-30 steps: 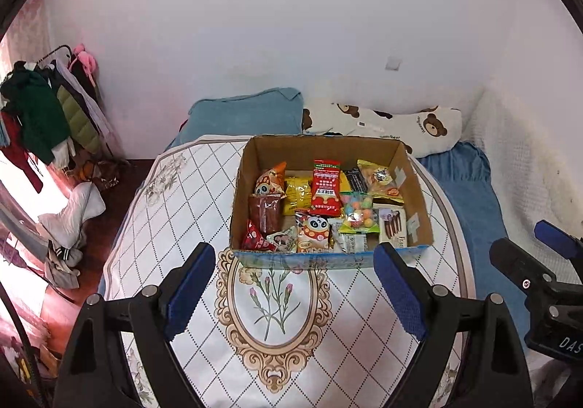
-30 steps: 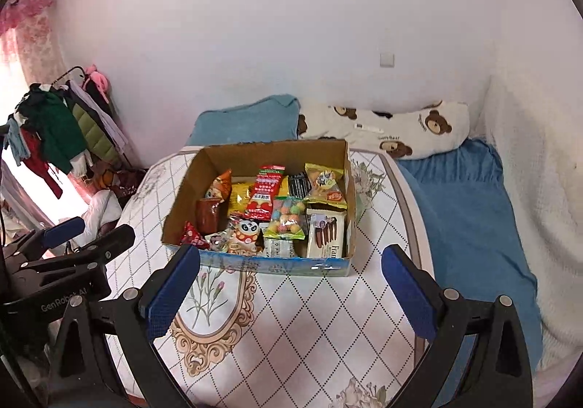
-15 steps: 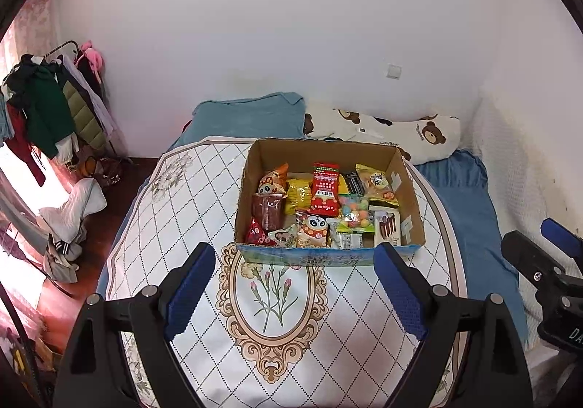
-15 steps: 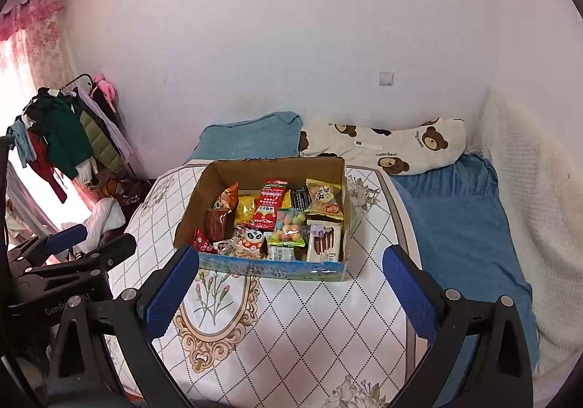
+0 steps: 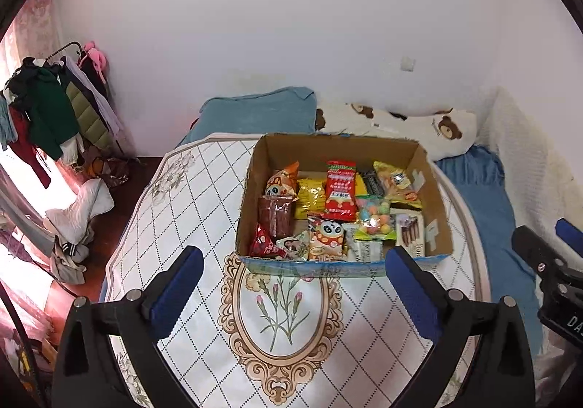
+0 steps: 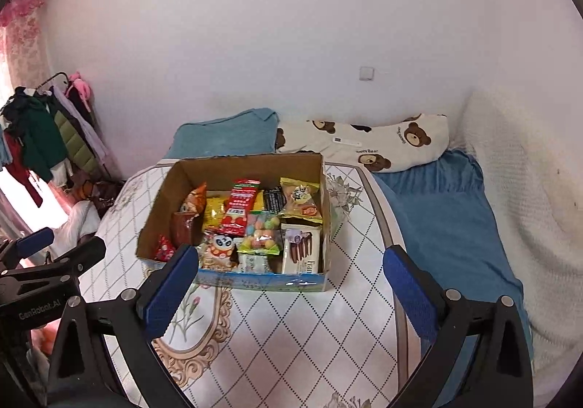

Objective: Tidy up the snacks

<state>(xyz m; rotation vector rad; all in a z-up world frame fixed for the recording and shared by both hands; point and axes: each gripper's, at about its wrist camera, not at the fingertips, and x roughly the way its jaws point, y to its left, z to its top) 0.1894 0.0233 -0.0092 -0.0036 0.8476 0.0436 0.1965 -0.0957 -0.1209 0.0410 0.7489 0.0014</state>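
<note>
Cardboard box (image 5: 433, 185), on the table (image 5: 175, 211): your snacks packed inside — red packet (image 5: 340, 194), yellow packet (image 5: 310, 197), panda packet (image 5: 327, 238), candy bag (image 5: 374, 224), chocolate-stick box (image 5: 410, 234). Your left gripper (image 5: 289, 289): spread wide, empty, above the tablecloth near the box. Your right gripper (image 6: 289, 289): likewise wide, holding nothing.

Lower snack packets (image 5: 329, 244) overlapped, labels too small to read — cardboard box (image 6: 255, 280) near wall partly behind gripper finger (image 6: 169, 289).
</note>
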